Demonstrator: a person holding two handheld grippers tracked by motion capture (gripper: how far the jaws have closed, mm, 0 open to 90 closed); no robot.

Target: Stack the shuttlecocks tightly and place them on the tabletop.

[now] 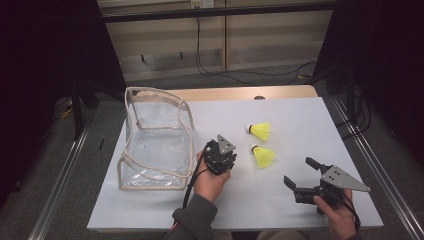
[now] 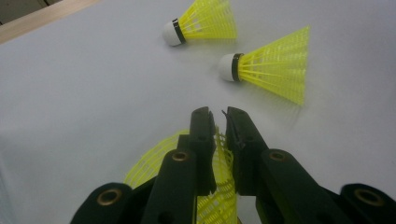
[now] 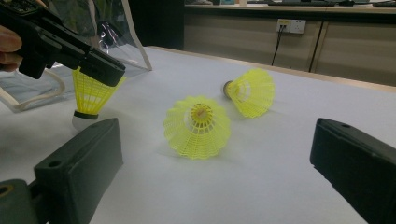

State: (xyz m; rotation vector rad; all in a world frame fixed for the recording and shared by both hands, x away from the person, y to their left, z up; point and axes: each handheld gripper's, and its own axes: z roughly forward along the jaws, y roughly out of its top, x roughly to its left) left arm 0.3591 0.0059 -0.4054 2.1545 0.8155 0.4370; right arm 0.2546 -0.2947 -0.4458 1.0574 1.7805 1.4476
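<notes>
Three yellow shuttlecocks with white corks are on the white table (image 1: 300,110). Two lie on their sides right of centre: the far shuttlecock (image 1: 261,131) (image 2: 205,21) (image 3: 250,91) and the near shuttlecock (image 1: 264,156) (image 2: 275,67) (image 3: 198,126). My left gripper (image 1: 220,152) (image 2: 219,116) (image 3: 109,70) points down, shut on the skirt of the third shuttlecock (image 2: 219,186) (image 3: 91,95), whose cork hangs down close to the table. My right gripper (image 1: 299,171) (image 3: 217,163) rests near the front right, open wide and facing the two loose shuttlecocks, holding nothing.
A clear plastic bag with beige trim (image 1: 155,135) (image 3: 107,28) stands open on the table's left side, just left of my left gripper. A wooden strip (image 1: 240,93) edges the table's far side. Cables run across the floor behind.
</notes>
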